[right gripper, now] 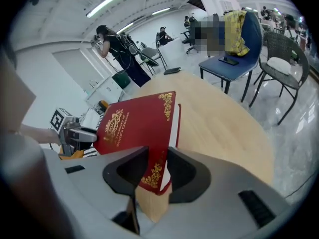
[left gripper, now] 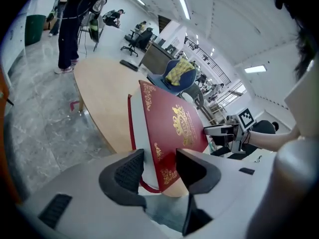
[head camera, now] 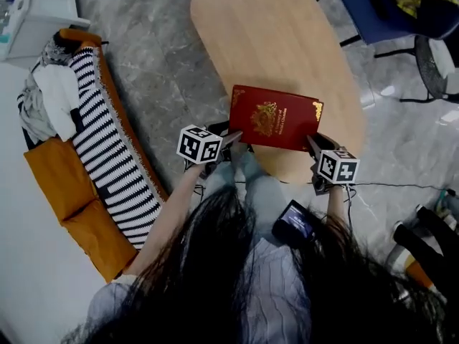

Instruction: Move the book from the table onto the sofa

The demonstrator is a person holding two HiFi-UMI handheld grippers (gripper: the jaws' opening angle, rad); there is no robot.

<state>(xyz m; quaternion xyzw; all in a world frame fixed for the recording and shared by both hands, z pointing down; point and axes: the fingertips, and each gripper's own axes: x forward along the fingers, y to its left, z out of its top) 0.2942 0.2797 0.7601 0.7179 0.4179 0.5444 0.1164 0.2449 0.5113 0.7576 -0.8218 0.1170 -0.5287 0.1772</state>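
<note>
Red with gold stamping, the book [head camera: 275, 117] hangs tilted above the near end of the wooden surface [head camera: 265, 34]. The fingers of the left gripper [head camera: 233, 140] clamp one near corner, and those of the right gripper [head camera: 314, 145] clamp the other.

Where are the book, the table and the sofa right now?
book [head camera: 276, 118]: head view, middle of its red cover.
table [head camera: 258, 34]: head view, bare wooden top beyond the book.
sofa [head camera: 57, 181]: head view, orange cushion at the left.
</note>
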